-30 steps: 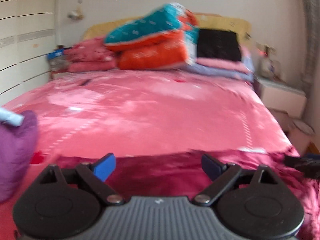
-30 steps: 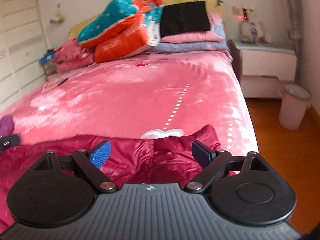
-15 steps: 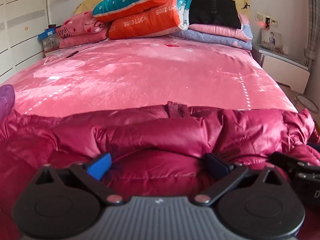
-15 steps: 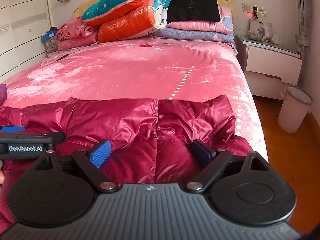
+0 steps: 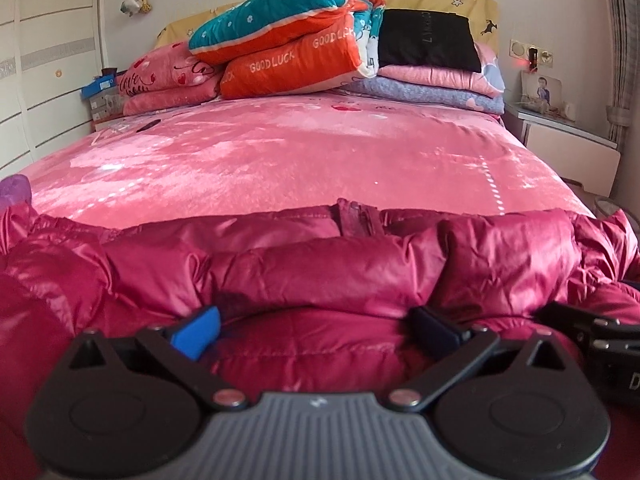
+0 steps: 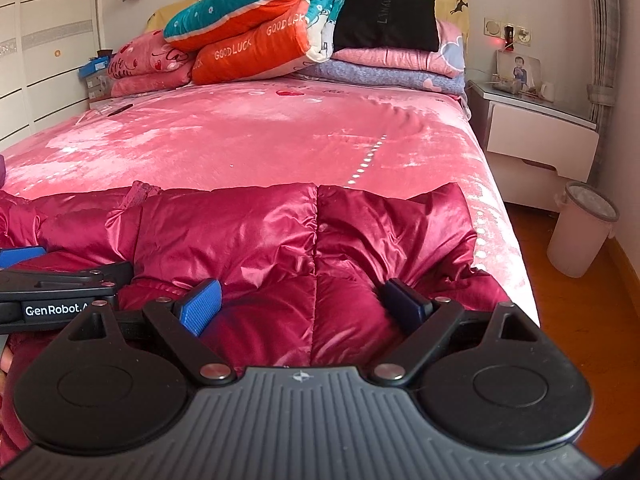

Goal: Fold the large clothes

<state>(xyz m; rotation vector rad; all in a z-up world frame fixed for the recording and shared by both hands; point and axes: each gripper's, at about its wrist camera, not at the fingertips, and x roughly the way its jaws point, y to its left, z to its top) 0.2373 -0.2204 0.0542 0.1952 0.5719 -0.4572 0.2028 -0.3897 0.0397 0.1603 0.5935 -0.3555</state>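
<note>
We are holding the left tool low over a crimson puffer jacket that is lying spread across the near end of the bed; its jaws are standing wide apart, with nothing clamped between them, and the blue pad and the dark pad are sitting close above the shiny quilted fabric, though we cannot tell whether they are touching it. We are keeping the right tool just beside it to the right, over the jacket's right part, where a vertical seam is running between two padded panels; its jaws are also spread wide and gripping nothing. In the right wrist view the left tool is showing at the left edge, lying over the jacket. The jacket's far edge is running straight across the pink bedspread, with a zipper end poking up near its middle. Farther back, at the headboard, a folded orange and teal quilt is resting on pink pillows, and a black garment is lying on a pink and lilac stack. A white nightstand is standing to the bed's right, with a pale bin on the floor near it. A purple item is peeking in at the left edge.
</note>
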